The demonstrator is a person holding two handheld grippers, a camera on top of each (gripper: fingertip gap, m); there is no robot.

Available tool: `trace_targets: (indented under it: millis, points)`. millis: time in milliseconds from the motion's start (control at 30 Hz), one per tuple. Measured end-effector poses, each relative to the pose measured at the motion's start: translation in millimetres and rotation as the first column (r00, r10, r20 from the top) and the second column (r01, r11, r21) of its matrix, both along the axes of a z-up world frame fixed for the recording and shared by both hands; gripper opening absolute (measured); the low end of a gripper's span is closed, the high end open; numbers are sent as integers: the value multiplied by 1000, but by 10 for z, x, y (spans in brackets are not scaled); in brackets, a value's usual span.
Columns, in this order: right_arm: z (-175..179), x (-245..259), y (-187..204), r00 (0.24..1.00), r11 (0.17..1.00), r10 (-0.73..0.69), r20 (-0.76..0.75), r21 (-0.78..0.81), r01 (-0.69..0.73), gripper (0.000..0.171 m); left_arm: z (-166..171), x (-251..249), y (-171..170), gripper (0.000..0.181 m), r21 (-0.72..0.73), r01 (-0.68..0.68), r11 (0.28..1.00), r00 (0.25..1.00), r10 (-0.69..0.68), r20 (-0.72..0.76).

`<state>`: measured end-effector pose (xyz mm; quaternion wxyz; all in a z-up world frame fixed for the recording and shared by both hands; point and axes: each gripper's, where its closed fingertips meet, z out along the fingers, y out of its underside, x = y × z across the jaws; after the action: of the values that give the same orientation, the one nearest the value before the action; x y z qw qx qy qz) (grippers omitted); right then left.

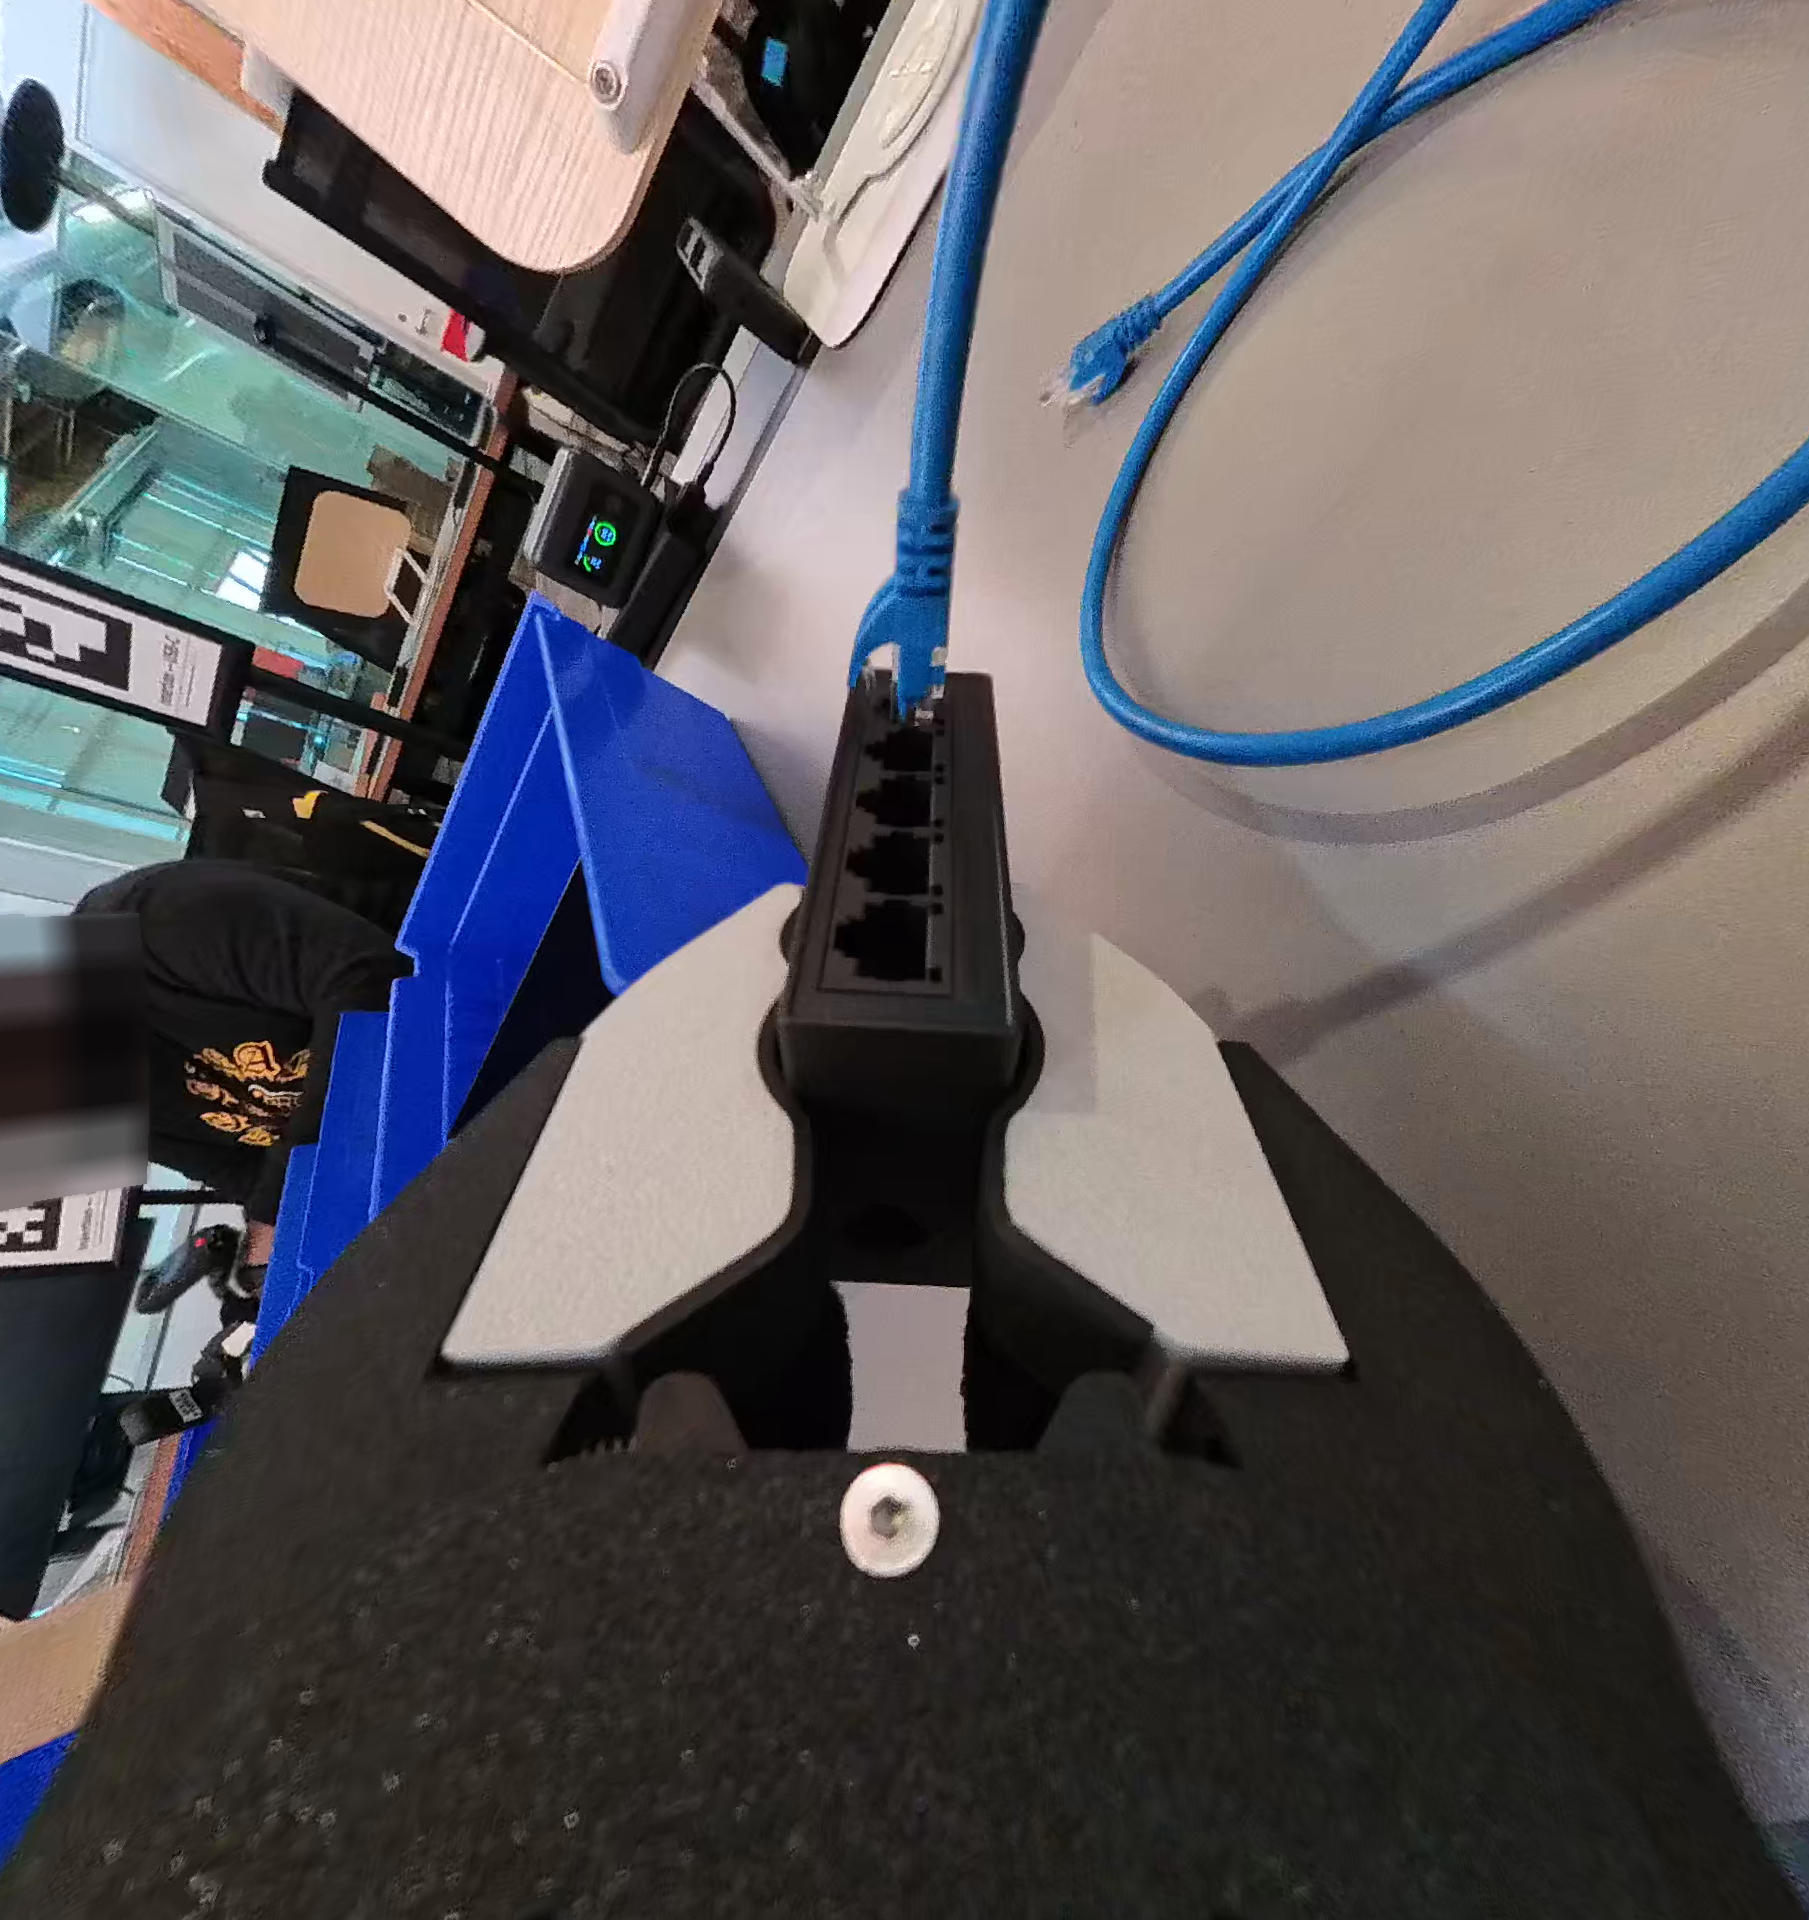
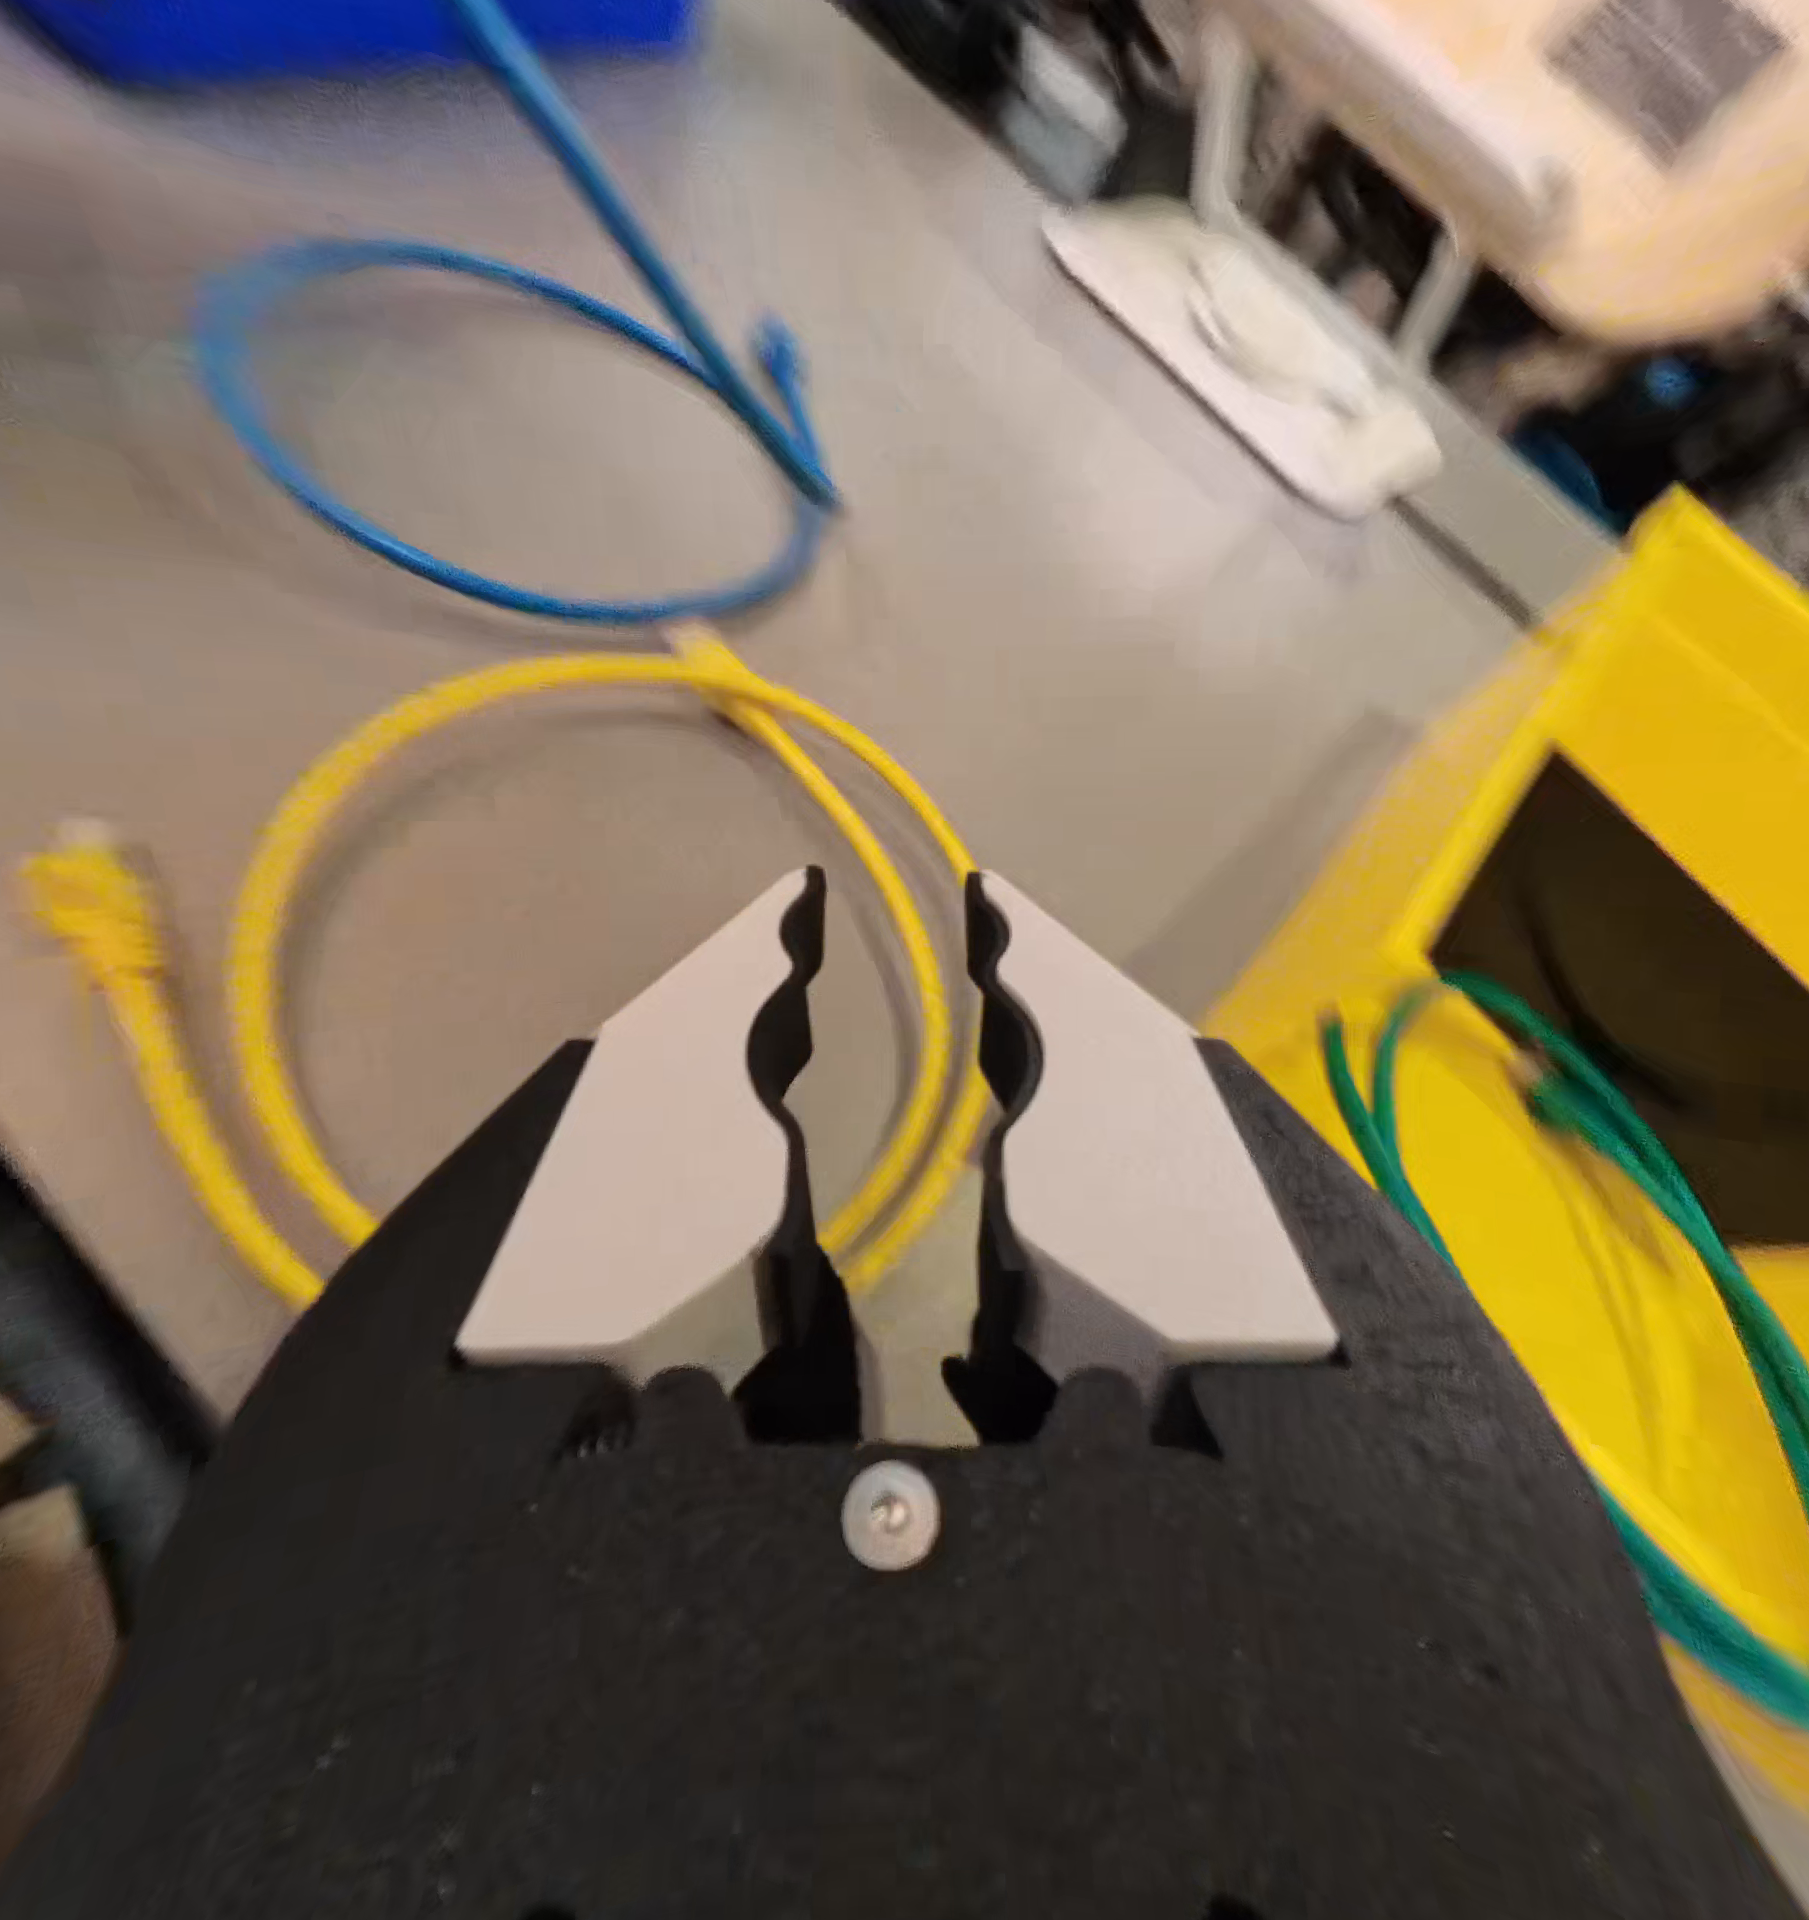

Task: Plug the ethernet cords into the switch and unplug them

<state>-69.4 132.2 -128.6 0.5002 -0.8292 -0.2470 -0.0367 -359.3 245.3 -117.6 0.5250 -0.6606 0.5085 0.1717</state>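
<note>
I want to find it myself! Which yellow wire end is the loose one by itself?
Look at the grey table, at the yellow cable loop. Left of it lies the yellow plug, alone. The other yellow end crosses the loop beside the blue cable.

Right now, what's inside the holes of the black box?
One blue cable plug sits in the farthest port of the black plastic switch. Four nearer ports look empty. The left gripper covers its near end.

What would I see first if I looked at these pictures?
Probably the left tongs squeezing a black switch, with a blue cord plugged into its far end. Next, the bright yellow cord looped on the table just past the open right tongs, beside a yellow bin.
</note>
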Motion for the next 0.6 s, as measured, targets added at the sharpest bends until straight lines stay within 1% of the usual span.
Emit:
trace_targets:
  millis: [67,167,267,300,467,600]
  points:
    - [-203,339,-6,989,986,-140,43,-83,143,27,-21,29,-20,30,-7,11,1000,1000,-11,-4]
    - [-429,448,2,981,968,-192,25,-158,193,28,-30,60,-37,30,-9,24,1000,1000,-24,-7]
    - [-591,407,25,981,959,-188,-37,-221,175,28,-35,86,-57,30,-12,38,999,999,-38,-6]
    - [-612,383,24,981,959,-183,-64,-232,163,25,-40,92,-63,30,-15,41,999,999,-41,-7]
    - [-630,327,22,977,960,-160,-142,-252,121,18,-76,127,-83,30,-26,56,998,998,-56,-14]
    - [-633,301,9,978,962,-139,-158,-257,96,16,-79,152,-101,30,-23,66,998,998,-67,-20]
